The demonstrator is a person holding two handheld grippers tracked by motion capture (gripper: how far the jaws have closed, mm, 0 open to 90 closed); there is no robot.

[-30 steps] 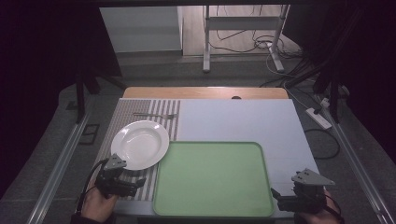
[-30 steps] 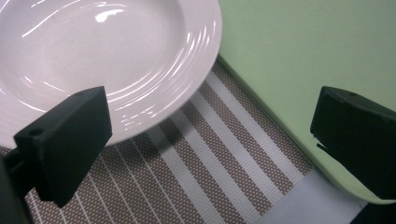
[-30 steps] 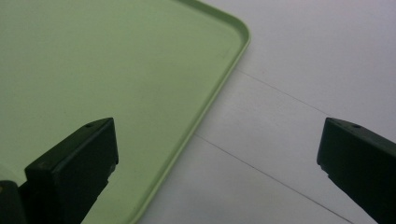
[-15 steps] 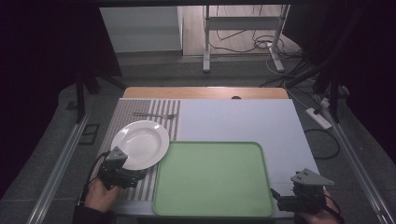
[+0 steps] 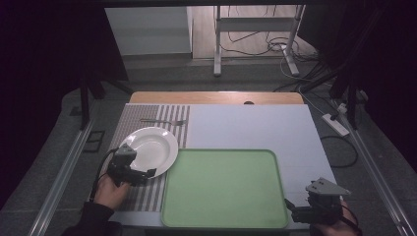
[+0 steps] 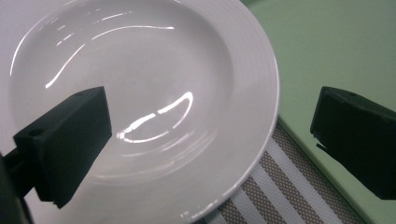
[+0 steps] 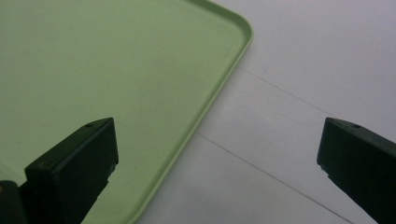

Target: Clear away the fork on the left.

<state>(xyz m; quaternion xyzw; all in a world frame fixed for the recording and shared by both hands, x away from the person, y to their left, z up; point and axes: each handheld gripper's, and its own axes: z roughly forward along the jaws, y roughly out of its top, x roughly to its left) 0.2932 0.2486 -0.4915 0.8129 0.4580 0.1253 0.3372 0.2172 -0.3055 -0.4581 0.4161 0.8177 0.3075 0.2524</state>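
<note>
Honestly, with my left gripper (image 5: 147,173) spread wide over the near rim of the plate (image 5: 150,146) at the left of the frame, closing on that slick edge could skid it against the tray (image 5: 223,189), while my right gripper (image 5: 291,209) idles open.

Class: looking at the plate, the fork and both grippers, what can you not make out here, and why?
- Fork, high view: too small to count tines.
- White plate, left gripper view: far rim cut off by the frame's edge.
- Left gripper, high view: contact with the plate unclear.
- Right gripper, high view: too dark to make out its jaws.
</note>
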